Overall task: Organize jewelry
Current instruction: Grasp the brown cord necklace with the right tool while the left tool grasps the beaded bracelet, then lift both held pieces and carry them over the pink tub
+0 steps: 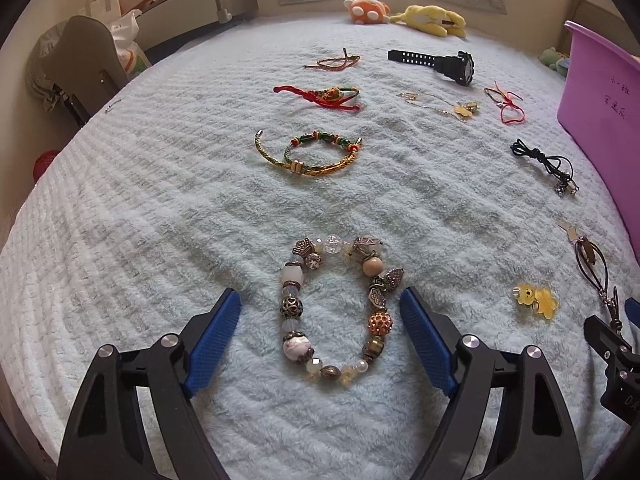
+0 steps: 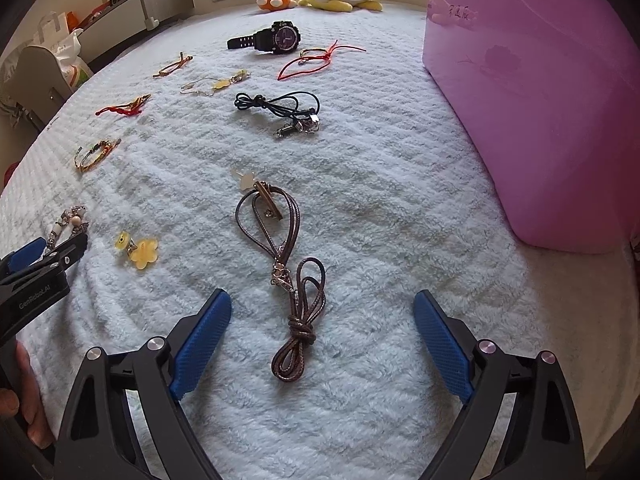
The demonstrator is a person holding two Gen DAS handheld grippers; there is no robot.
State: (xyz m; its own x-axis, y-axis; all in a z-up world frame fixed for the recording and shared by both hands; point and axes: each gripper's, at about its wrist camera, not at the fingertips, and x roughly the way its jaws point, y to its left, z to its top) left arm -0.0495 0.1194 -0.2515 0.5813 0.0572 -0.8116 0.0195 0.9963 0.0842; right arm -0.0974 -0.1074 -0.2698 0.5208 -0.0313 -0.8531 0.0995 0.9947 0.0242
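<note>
Beaded charm bracelet [image 1: 335, 312] flat on pale blue blanket [image 1: 160, 200], between the left gripper's [image 1: 320, 320] wide-apart jaws

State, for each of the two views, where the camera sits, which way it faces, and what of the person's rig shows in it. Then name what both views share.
Left wrist: on the left gripper, facing forward over the beaded bracelet between its open fingers.
Right wrist: on the right gripper, facing the brown cord necklace; left gripper and a hand at left edge.
Shared: black watch, purple bin, yellow charms.
</note>
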